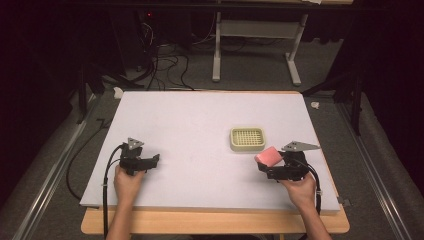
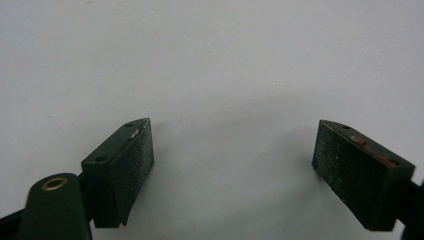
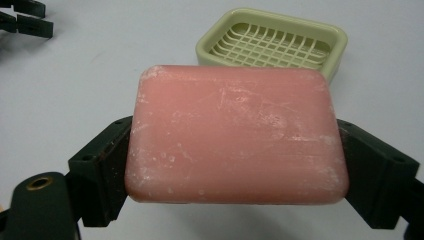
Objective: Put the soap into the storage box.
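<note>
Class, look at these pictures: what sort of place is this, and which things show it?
Probably a lab or test room: a bare white table, tangled cables on the carpet behind it, and dark surroundings.

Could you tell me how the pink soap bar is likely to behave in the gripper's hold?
The pink soap bar looks solid and probably stays stiff, as the right hand-held gripper clamps its ends without visible bending. Its smooth, rounded edges suggest it could slip. Its flat slab shape should sit steadily in the ribbed soap dish rather than roll.
</note>
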A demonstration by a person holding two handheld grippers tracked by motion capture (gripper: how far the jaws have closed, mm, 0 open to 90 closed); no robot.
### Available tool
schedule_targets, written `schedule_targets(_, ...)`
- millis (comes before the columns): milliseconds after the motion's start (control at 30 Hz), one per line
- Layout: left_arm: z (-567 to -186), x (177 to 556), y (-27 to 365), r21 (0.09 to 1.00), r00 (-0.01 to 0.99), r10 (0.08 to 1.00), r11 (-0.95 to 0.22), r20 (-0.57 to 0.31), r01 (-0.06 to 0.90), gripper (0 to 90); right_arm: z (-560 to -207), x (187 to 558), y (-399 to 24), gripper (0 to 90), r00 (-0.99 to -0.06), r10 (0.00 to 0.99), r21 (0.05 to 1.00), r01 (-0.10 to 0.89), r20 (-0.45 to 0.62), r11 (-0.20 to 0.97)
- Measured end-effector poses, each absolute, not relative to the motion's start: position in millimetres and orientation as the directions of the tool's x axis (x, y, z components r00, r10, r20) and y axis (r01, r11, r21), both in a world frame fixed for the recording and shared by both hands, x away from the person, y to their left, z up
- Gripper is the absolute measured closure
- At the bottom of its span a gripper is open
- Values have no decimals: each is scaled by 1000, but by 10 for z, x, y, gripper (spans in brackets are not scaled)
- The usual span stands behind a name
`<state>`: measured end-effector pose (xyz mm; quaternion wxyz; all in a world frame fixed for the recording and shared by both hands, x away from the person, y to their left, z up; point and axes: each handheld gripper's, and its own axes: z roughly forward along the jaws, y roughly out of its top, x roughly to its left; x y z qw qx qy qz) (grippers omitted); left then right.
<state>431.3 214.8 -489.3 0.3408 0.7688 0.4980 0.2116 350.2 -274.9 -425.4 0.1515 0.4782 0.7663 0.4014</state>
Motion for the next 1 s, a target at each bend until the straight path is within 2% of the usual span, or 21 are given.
schedule_targets(1000, -4893, 4312, 2146, 734, 415, 910, -274, -11, 621, 173, -4022, 3843, -2594, 137, -482, 856, 755, 629, 188, 188)
